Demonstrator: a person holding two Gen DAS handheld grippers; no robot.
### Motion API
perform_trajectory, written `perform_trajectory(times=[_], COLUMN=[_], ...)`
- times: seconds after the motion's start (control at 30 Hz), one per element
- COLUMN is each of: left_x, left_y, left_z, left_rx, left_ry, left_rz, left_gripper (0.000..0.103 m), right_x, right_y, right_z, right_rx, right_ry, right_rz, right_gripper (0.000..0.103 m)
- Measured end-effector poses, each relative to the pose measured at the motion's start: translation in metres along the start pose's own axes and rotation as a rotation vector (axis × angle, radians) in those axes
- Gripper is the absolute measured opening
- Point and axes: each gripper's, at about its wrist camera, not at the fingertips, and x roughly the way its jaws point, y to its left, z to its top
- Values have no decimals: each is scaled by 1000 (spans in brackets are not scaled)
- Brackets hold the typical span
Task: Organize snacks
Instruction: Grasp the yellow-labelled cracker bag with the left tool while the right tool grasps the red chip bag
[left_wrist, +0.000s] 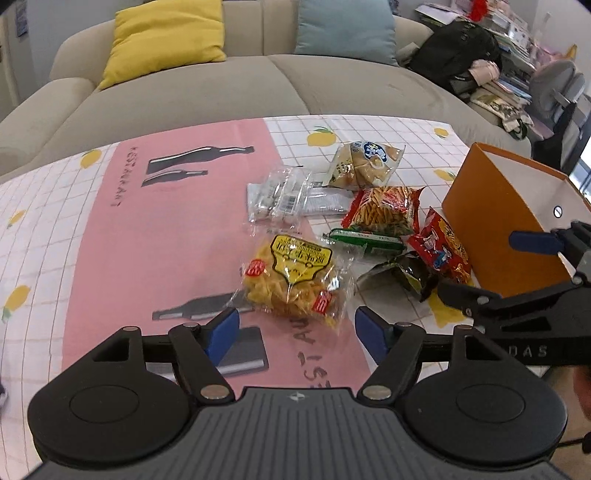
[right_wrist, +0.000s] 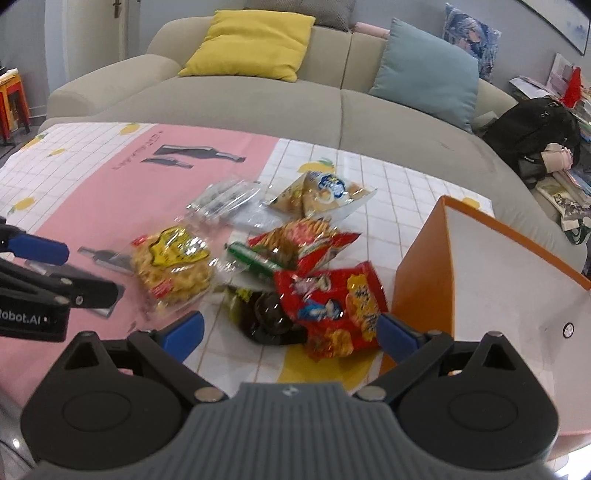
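Several snack packs lie on the cloth-covered table (left_wrist: 155, 243). A clear yellow crisps bag (left_wrist: 291, 277) (right_wrist: 173, 266) sits just ahead of my left gripper (left_wrist: 297, 330), whose jaws are open and hold nothing. My right gripper (right_wrist: 291, 332) is also open, and its jaws flank a red chips bag (right_wrist: 332, 306) (left_wrist: 439, 247) and a dark crumpled bag (right_wrist: 262, 317) without pressing on them. Behind these lie a red stick-snack bag (right_wrist: 303, 240), a green packet (right_wrist: 255, 258), a clear packet (right_wrist: 225, 199) and a beige bag (right_wrist: 317, 192). An open orange box (right_wrist: 421, 280) (left_wrist: 491, 221) stands to the right.
A beige sofa (right_wrist: 258, 103) runs along the table's far edge, with a yellow cushion (right_wrist: 251, 40) and a blue one (right_wrist: 424, 70). A black backpack (right_wrist: 532, 133) and stacked books sit at the far right. The pink part of the cloth (left_wrist: 129, 258) on the left holds no snacks.
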Motion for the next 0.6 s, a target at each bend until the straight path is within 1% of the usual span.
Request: perform_trajectory(times=[0.07,0.13,0.23,0.43,0.47,0.53,0.6], left_x=[6,13,23,48,53,63,72], left_y=[-1,-1,-2,-5,-4,0,5], left_z=[5,9,16,25,26,28,30], left_rx=[49,101,174,273,282,277,255], left_ry=[0,-4,-2,46,60,80,102], left_rz=[-7,-9,-25,-63,-57,-45,-54], left_gripper=[87,87,88,89,89,89,89], right_x=[6,13,24,47,50,54,59], right_y=[-2,-5,-11,-17,-17,-15,-13], right_z=[5,10,17,25,25,25,24], right_rx=[-4,-14,-21,7,5,-15,-33], right_ry=[3,10,19,52,56,52,49], right_rz=[-6,-21,-32,-27,-30,-47,-62], right_gripper=[91,90,82,82,85,87,89])
